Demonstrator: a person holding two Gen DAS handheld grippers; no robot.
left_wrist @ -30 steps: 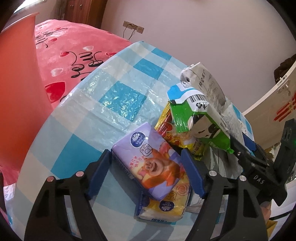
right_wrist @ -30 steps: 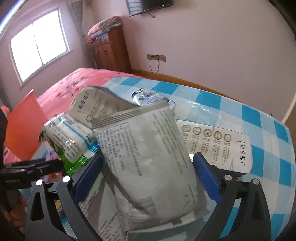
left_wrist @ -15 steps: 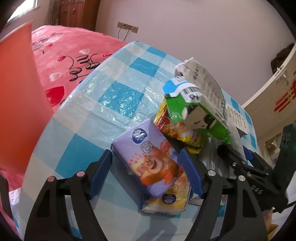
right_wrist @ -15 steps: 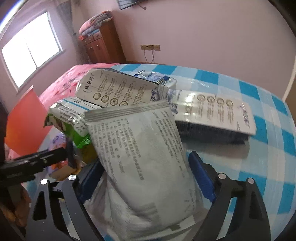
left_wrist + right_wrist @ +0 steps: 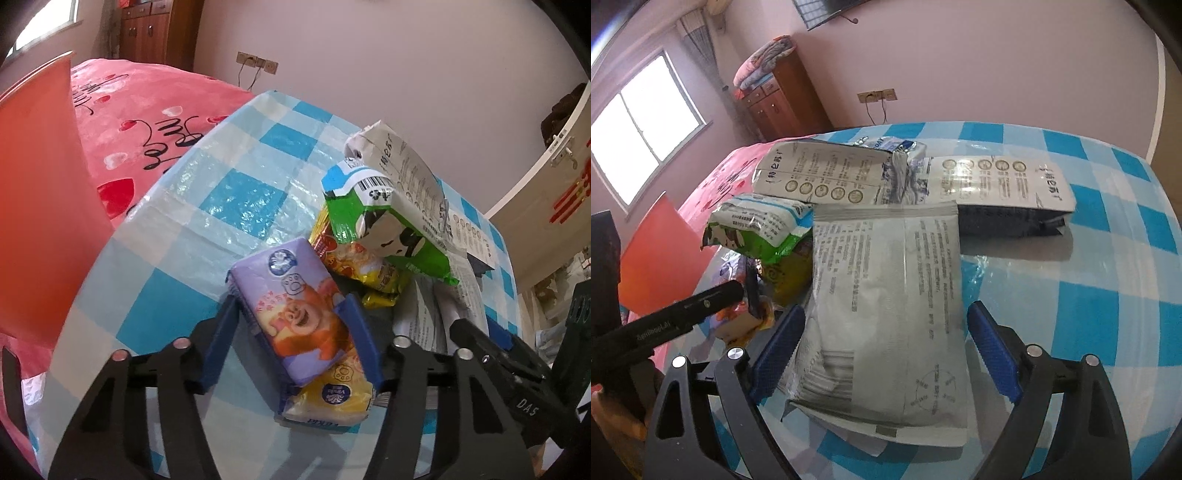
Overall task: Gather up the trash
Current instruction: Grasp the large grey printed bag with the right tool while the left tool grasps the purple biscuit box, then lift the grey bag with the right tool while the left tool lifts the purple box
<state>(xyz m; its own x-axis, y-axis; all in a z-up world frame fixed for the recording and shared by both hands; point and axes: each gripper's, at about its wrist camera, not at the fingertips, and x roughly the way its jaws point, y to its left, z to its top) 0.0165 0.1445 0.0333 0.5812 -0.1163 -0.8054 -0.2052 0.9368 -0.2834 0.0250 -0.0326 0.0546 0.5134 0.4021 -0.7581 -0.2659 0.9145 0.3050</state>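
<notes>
Since earlier: both claws have just been closing.
Left gripper (image 5: 291, 334): pinching purple cartoon-bear tissue pack (image 5: 295, 314).
Right gripper (image 5: 886, 339): flanks grey printed pouch (image 5: 890, 306); grip unclear.
Progress: 0 wrappers binned; pile remains on blue-checked table (image 5: 229, 199).

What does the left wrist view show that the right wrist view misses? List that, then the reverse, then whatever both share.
Left wrist only: the white door with red decoration.
Right wrist only: the wall-mounted TV and the folded blanket on top of the wooden cabinet.
Both: the green snack bag, the orange bin, the blue checked tablecloth, the wall socket, and the purple tissue pack, though the right wrist view catches only a sliver of it.
</notes>
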